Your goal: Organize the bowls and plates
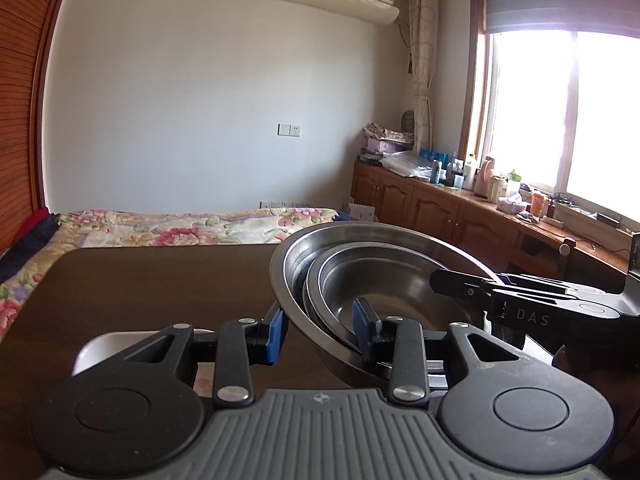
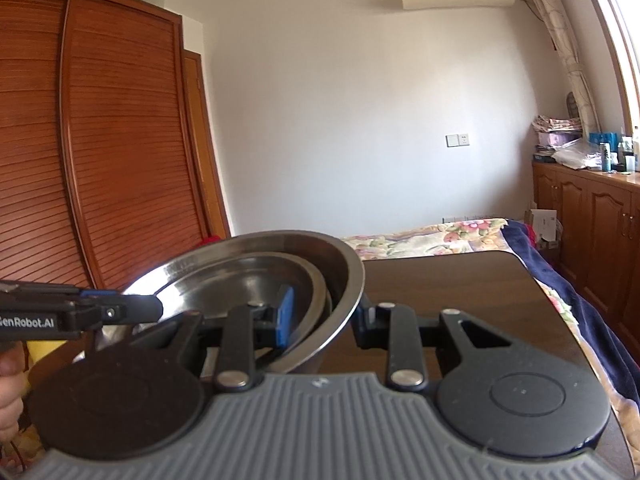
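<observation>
Currently, the nested stack of round stainless-steel bowls [image 1: 384,280] is held tilted above the dark wooden table [image 1: 152,288]. The left gripper [image 1: 322,330] and right gripper [image 2: 322,316] each clamp opposite rims. Judged step: carrying the stack; next, lower it level.

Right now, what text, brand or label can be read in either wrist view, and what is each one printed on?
"DAS": on the right gripper body, seen from the left wrist.
"GenRobot.AI", first letter cut off by the frame edge: on the left gripper body, seen from the right wrist.
Bottle labels on the cabinet counter: too small to read.
</observation>
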A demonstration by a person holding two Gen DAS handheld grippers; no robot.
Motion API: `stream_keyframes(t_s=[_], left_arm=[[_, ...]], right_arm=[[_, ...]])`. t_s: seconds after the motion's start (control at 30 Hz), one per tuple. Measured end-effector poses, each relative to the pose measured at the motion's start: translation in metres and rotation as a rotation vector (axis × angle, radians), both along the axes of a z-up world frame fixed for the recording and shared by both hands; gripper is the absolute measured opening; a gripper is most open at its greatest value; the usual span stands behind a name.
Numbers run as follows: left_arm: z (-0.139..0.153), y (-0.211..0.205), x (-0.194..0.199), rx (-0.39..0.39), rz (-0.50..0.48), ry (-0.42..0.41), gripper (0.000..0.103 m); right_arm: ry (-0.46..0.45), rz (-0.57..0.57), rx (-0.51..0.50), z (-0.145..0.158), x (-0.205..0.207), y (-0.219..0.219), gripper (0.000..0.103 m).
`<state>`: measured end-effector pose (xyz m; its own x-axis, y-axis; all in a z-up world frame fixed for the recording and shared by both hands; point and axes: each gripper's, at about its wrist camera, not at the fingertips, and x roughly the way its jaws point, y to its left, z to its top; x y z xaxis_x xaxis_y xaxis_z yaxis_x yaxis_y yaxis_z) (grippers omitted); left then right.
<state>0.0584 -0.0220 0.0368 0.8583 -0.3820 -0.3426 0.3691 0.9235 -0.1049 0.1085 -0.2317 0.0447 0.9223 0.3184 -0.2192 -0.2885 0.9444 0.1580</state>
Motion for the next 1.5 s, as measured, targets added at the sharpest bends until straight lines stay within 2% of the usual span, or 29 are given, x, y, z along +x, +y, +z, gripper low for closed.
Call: stream_keyframes(t_s=[0.23,0.93,1.5], left_arm=[[0.007,0.020,-0.003,0.004,0.027,-0.002,0.038],[-0.004,0.086,0.004,-0.007,0.124,0.041,0.038],[-0.025,0.120,0.010,-0.028,0.169,0.123,0.038]], right_arm=[[0.004,0.037,-0.002,0.002,0.005,0.019,0.032],[0.029,0.167,-0.050,-0.001,0.018,0.083,0.032],[0.087,0.236,-0.081,-0.017,0.028,0.113,0.032]])
